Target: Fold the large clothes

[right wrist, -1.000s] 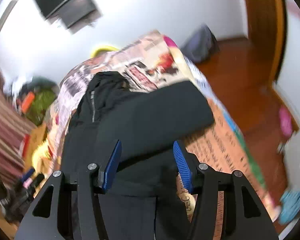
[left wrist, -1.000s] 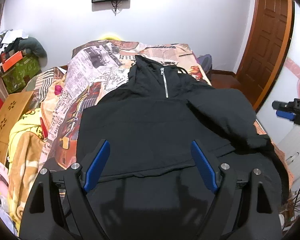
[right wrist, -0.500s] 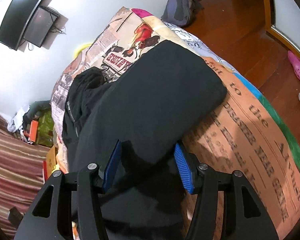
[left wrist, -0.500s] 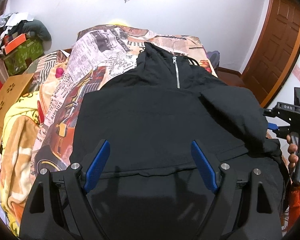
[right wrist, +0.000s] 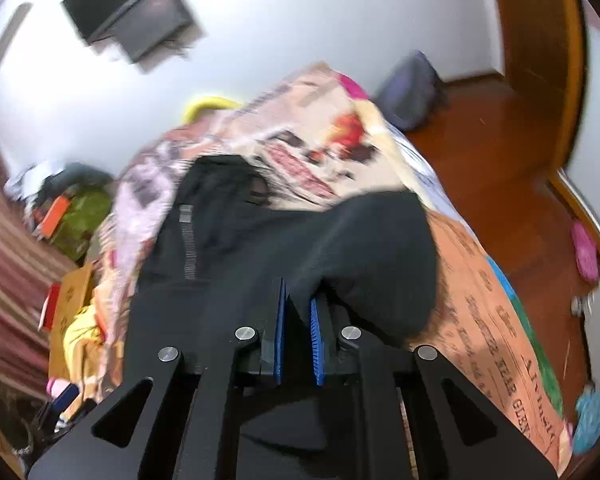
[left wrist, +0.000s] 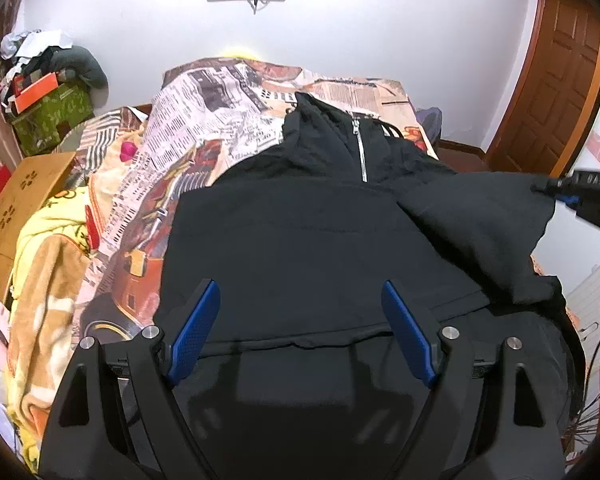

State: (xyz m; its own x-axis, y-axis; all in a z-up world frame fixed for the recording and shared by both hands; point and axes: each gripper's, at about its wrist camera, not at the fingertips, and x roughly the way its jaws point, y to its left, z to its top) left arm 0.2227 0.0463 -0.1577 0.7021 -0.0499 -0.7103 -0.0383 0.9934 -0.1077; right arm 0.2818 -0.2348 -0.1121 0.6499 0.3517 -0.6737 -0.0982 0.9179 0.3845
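A black zip-neck hoodie [left wrist: 300, 240] lies front up on the newspaper-print bed cover [left wrist: 220, 120], with its collar toward the far wall. My left gripper [left wrist: 299, 286] hangs open just above the hoodie's lower body, with nothing between its blue pads. My right gripper [right wrist: 298, 296] is shut on a fold of the hoodie's right sleeve [right wrist: 372, 248]. That sleeve is raised off the bed. In the left wrist view the sleeve [left wrist: 480, 216] stretches up to the right gripper [left wrist: 564, 196] at the right edge, where part of a hand shows.
The bed cover [right wrist: 488, 320] ends at the right over a wooden floor with a pink slipper [right wrist: 584, 248] and a grey backpack [right wrist: 412, 88]. A wooden door [left wrist: 560, 92] stands at the right. Boxes [left wrist: 48, 108], cardboard [left wrist: 20, 200] and a yellow blanket [left wrist: 48, 280] crowd the left.
My right gripper has closed on the sleeve, which lay between its open pads, and lifted it off the bed. The left gripper has stayed open over the hem.
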